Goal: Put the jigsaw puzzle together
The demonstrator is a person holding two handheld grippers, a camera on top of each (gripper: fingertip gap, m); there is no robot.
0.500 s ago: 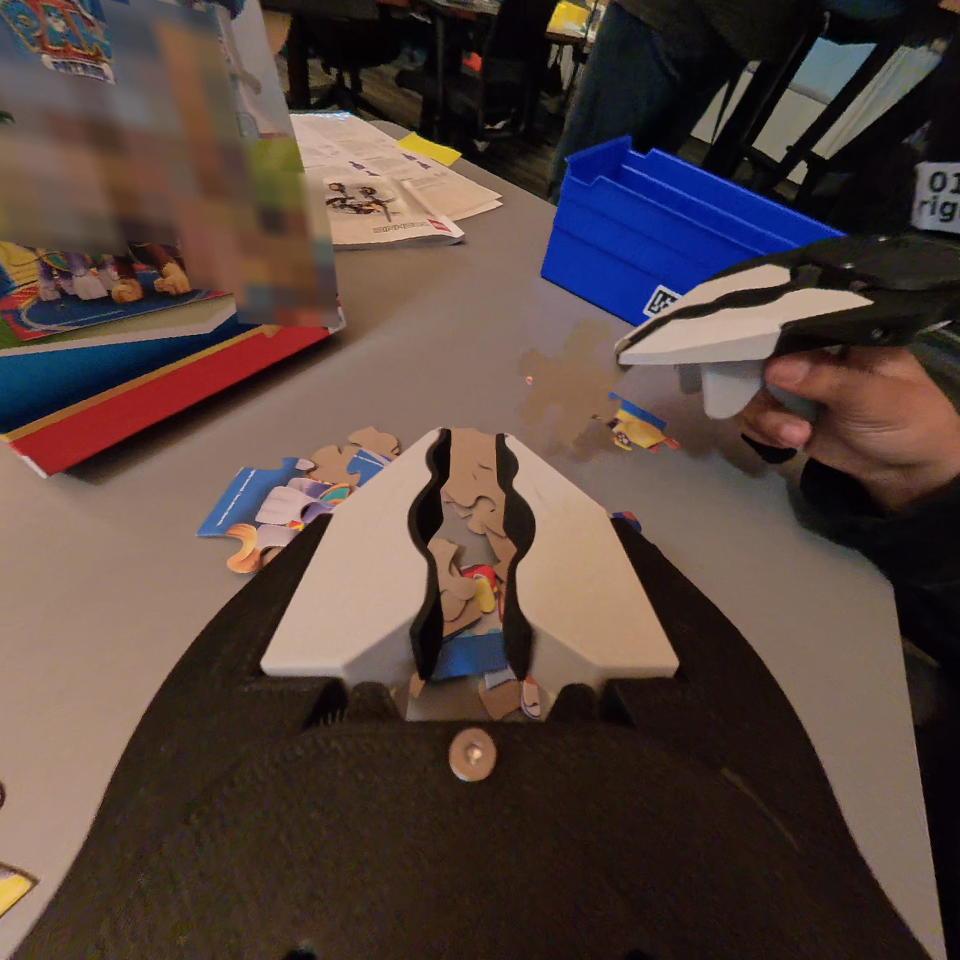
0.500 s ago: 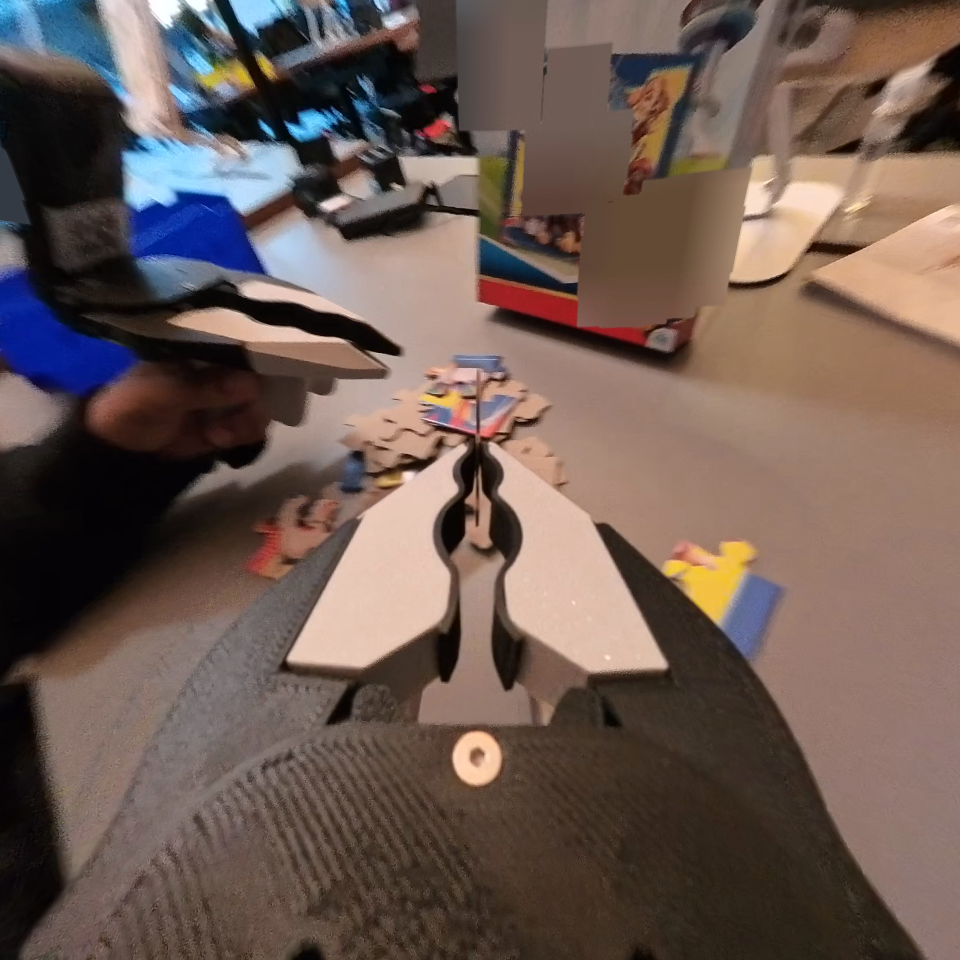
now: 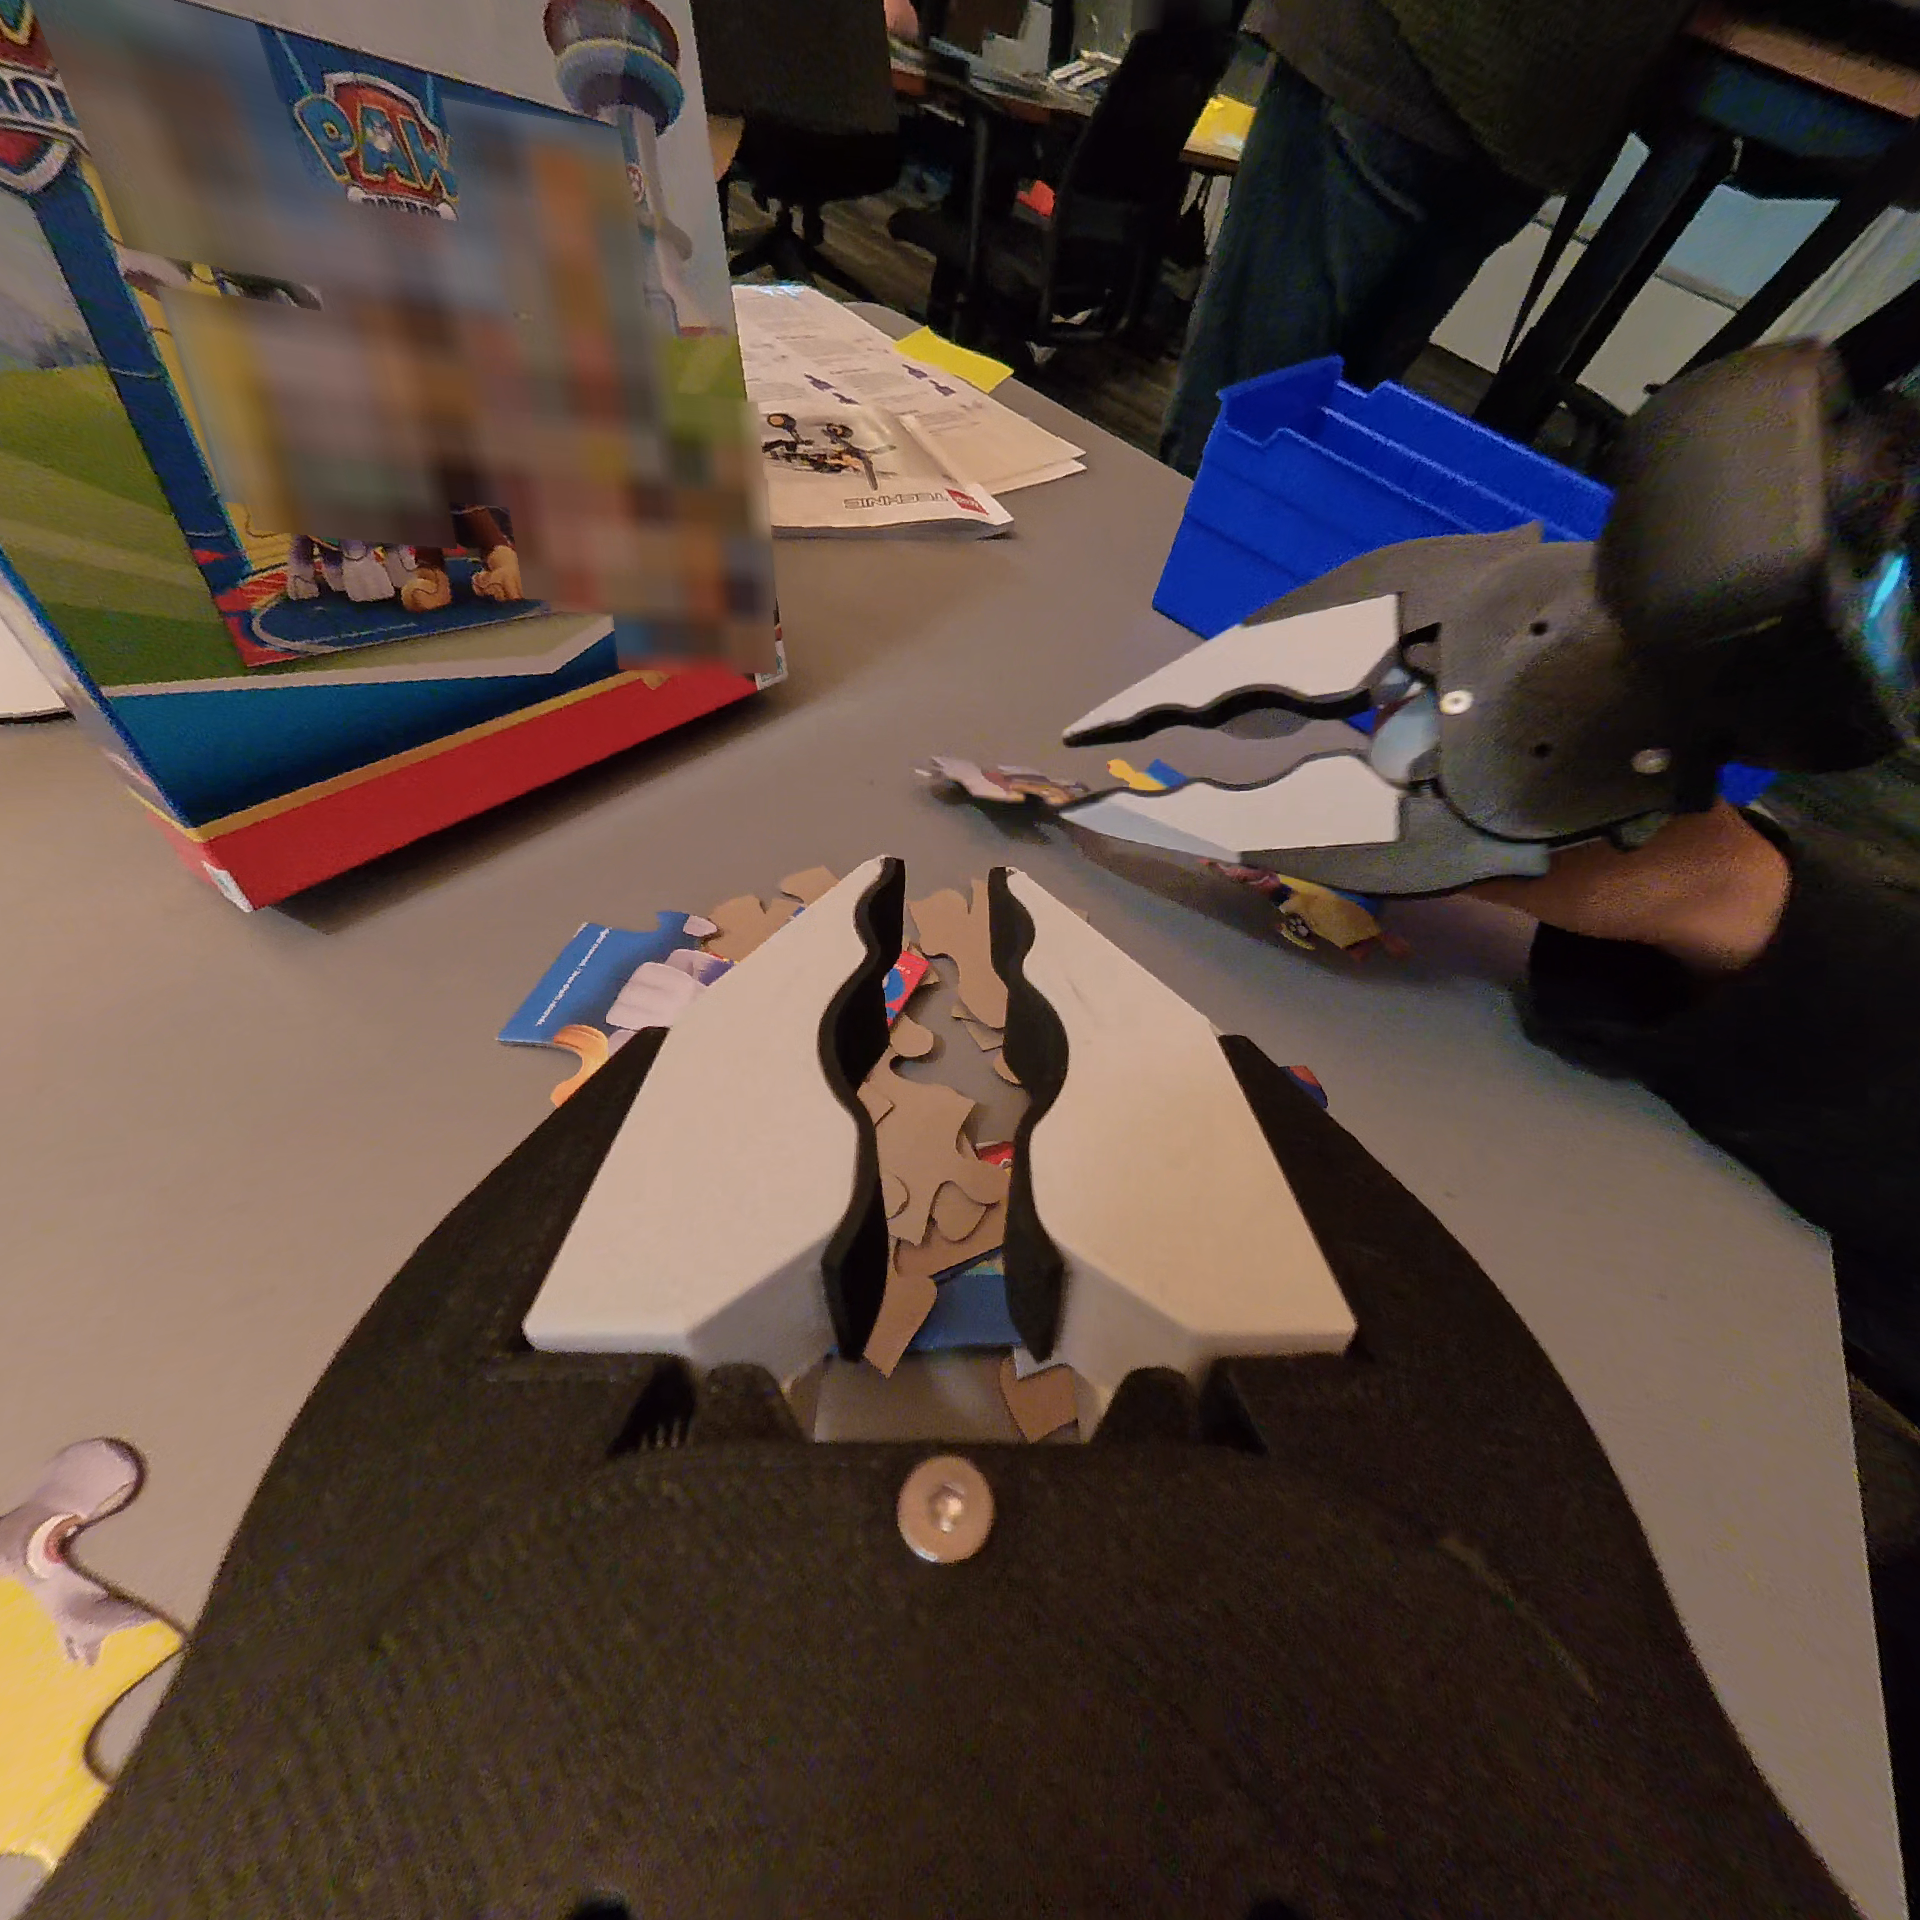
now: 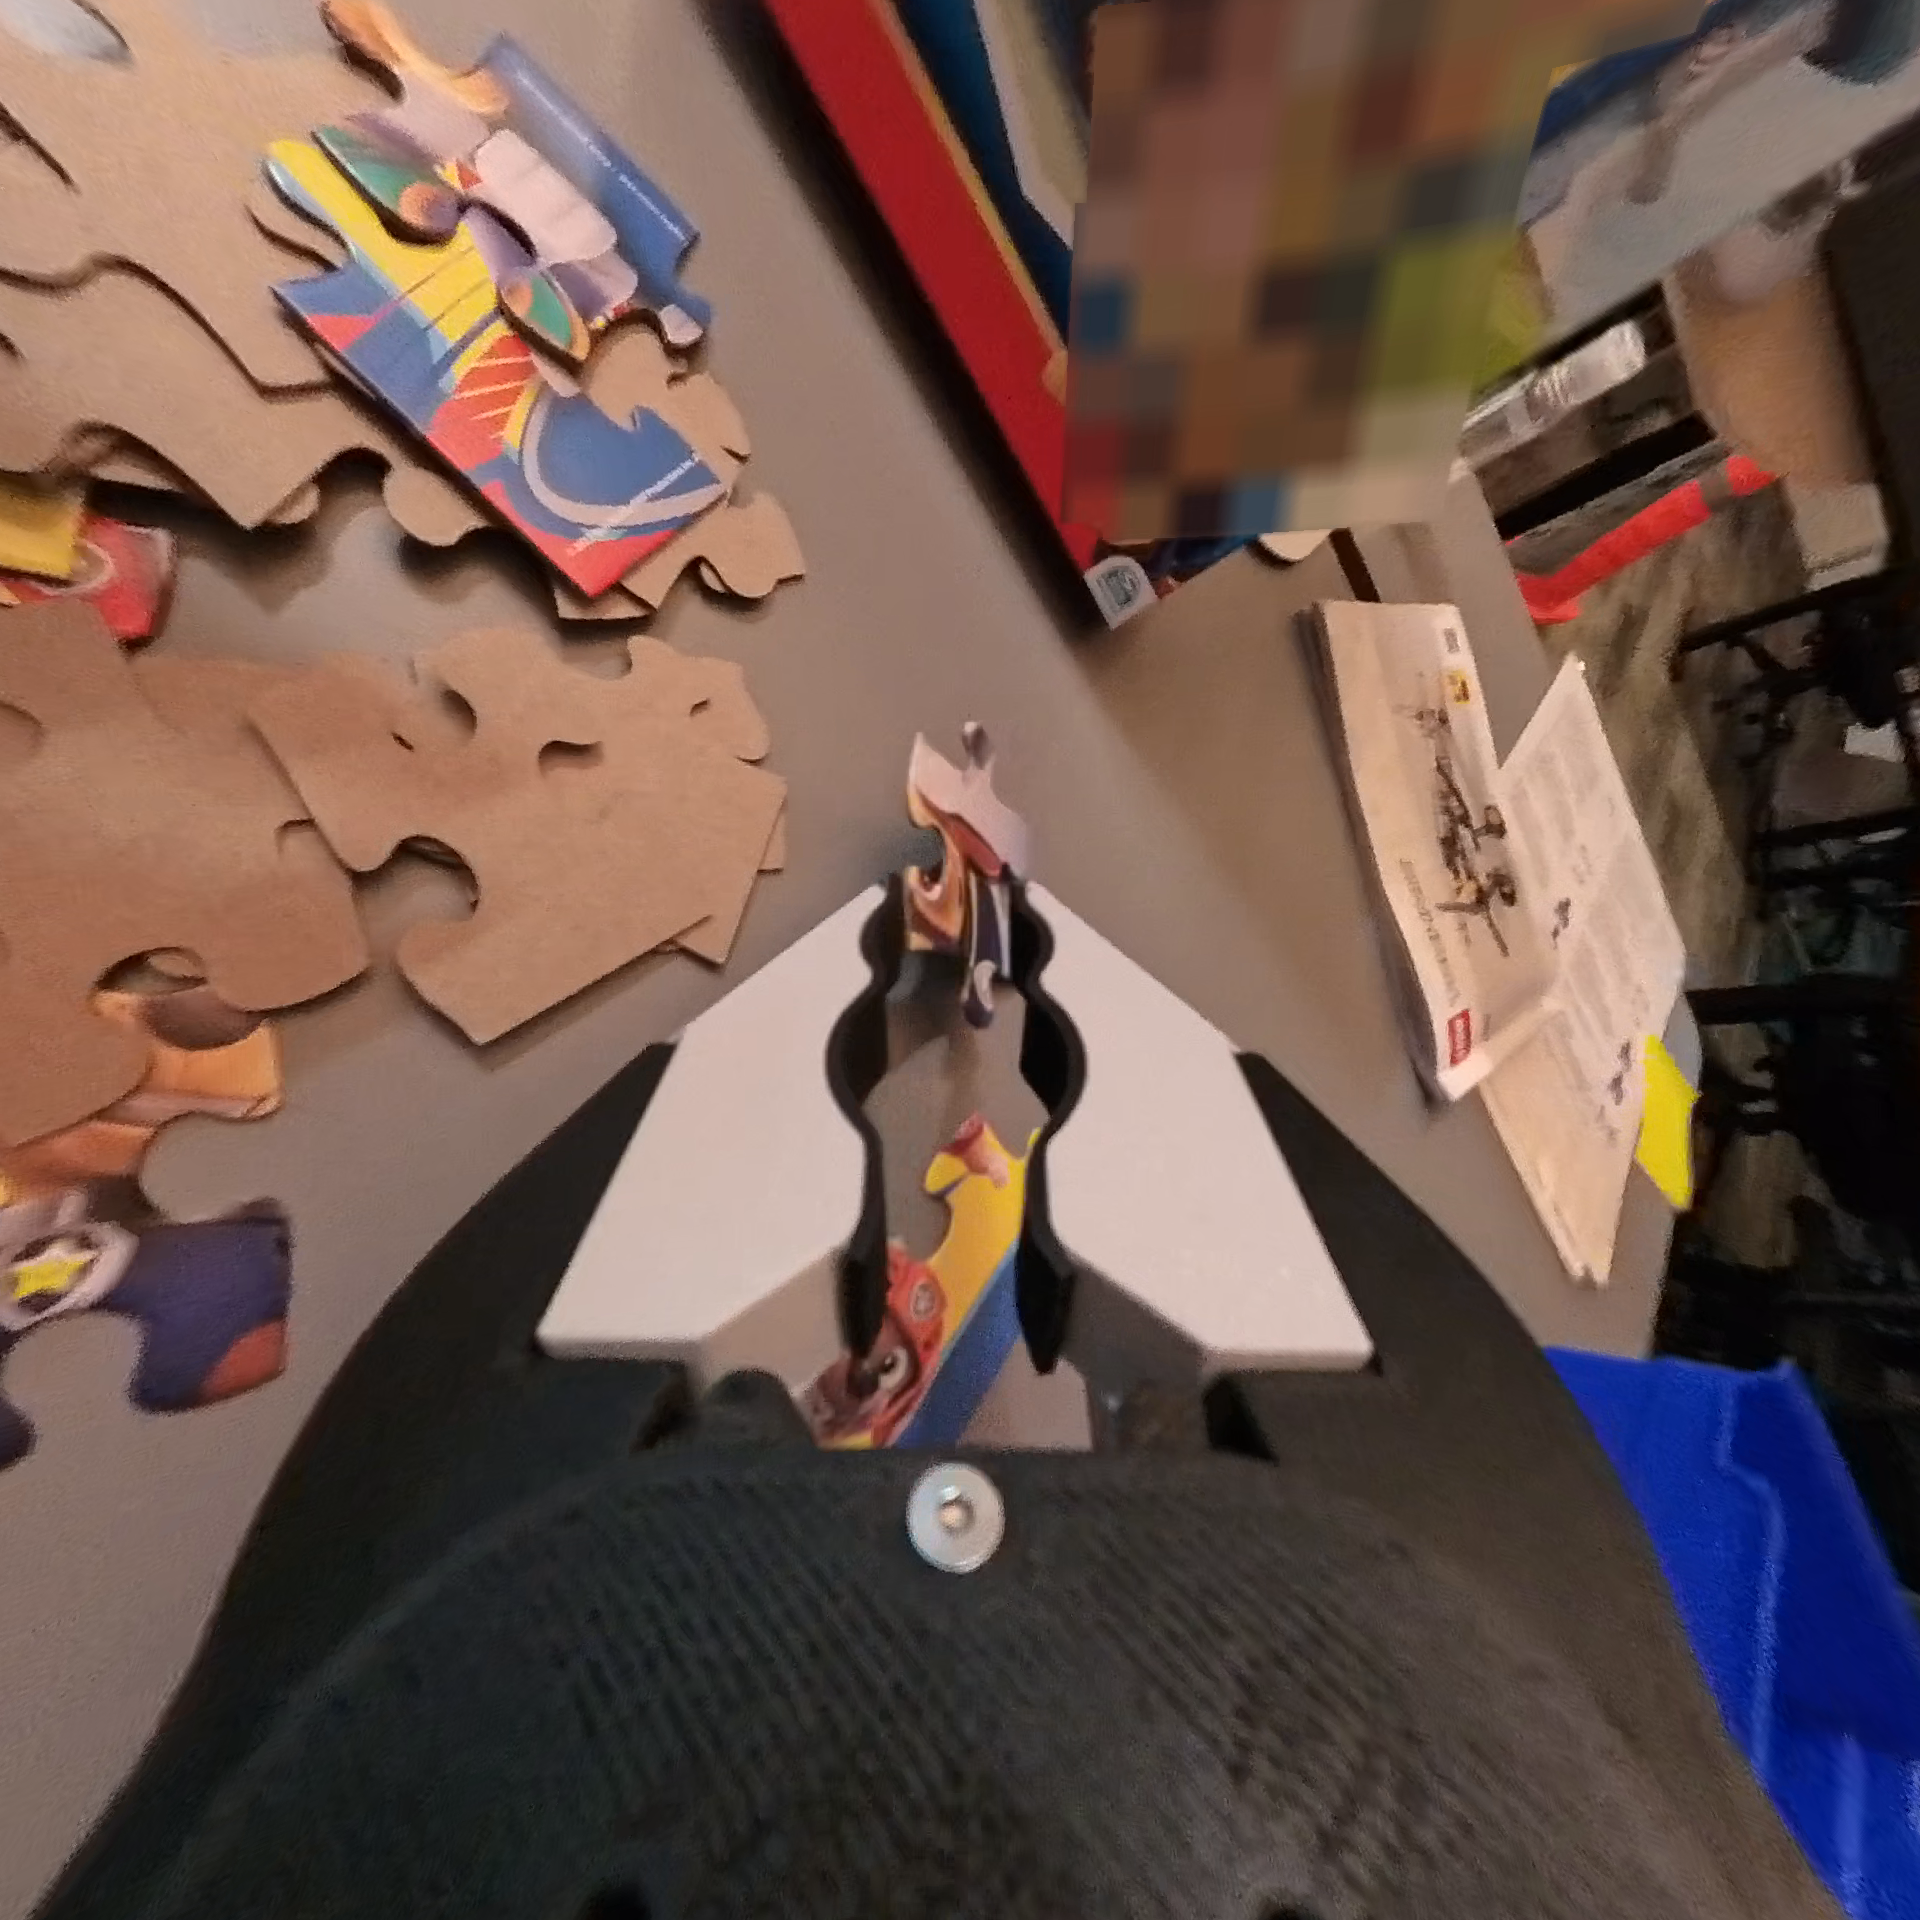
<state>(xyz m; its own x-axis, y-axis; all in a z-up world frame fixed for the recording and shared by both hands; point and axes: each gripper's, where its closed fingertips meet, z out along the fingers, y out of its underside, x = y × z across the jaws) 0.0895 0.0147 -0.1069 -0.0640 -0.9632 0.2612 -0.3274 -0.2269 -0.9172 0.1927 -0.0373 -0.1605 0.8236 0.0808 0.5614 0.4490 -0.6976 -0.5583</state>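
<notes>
My left gripper (image 3: 943,873) is open and holds nothing. It hovers over a pile of puzzle pieces (image 3: 940,1164), mostly brown side up, on the grey table (image 3: 312,1091). My right gripper (image 4: 956,894) is open and rolled onto its side, low over the table; it also shows in the left wrist view (image 3: 1070,777). A colourful puzzle piece (image 4: 961,831) stands between its pads, which do not press on it. In the left wrist view this piece (image 3: 997,779) lies at the lower fingertip (image 3: 1101,821), clear of the upper one. Another colourful piece (image 4: 961,1247) lies under the right gripper.
A picture-covered puzzle box (image 3: 436,748) stands at the back left, close ahead of the right gripper (image 4: 914,260). A blue bin (image 3: 1351,499) and a booklet (image 3: 883,457) lie farther back. A loose piece (image 3: 62,1621) lies near left. A person stands behind the table (image 3: 1351,208). My right fingertips sit around 12 cm from my left ones.
The right gripper was shut on a thin puzzle piece; it has rolled onto its side, dropped low to the table and opened, so the piece now sits loose between the pads. The left gripper stays open.
</notes>
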